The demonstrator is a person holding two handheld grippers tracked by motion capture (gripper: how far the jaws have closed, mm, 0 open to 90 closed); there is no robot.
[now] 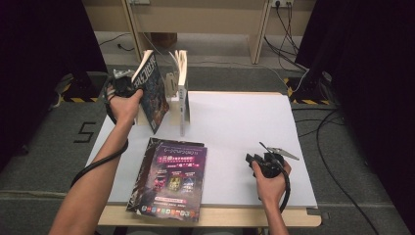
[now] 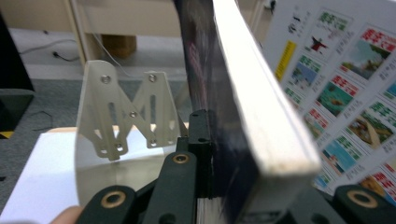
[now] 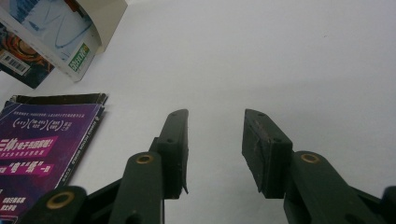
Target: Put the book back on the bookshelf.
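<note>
High view: dark-covered thick book (image 1: 152,90), tilted.

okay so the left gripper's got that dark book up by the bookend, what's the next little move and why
Probably ease the dark book upright against the standing book. The left gripper is shut on it, and it leans tilted beside the white bookend, its lower corner near the table. The right gripper rests open, apart from it.

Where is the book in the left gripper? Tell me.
In the high view, the dark-covered book is held tilted at the table's far left by the left gripper, beside the upright book.
</note>
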